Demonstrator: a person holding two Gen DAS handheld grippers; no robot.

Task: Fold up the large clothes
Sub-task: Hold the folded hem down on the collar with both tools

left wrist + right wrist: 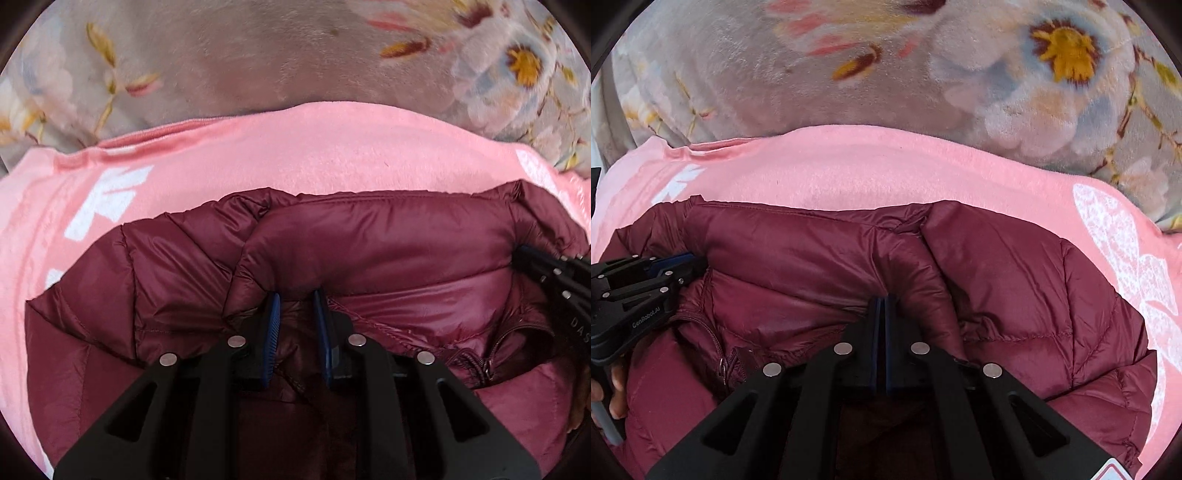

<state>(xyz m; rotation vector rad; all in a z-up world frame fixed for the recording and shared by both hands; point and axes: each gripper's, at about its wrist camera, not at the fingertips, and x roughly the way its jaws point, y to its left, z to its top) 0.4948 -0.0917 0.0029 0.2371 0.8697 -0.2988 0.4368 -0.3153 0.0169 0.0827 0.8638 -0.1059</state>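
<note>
Both hands are on the maroon puffer jacket (369, 236), which lies on a pink garment (295, 155) spread over a floral plush blanket (258, 55). My left gripper (295, 314) has its blue pads a little apart with a bunched fold of the jacket's upper edge between them; it reads as a pinch on that fabric. My right gripper (884, 317) has its pads pressed tight together, and a ridge of jacket shell runs into the tips, so I judge it clamped on a thin layer of the cloth, though the contact itself is hidden. Step in hand, as I judge it: carrying the gripped edge of the jacket over its body to make a fold, zipper (722, 363) and lining showing below. Next move calls for both grips to travel together and level, lay the edge flat, then let go; the slick shell may slip out. Writing: "GenRobot.AI" on the left gripper's body in the right view; "DAS" partly readable on the right gripper's body in the left view. White print on the pink garment is not legible.
</note>
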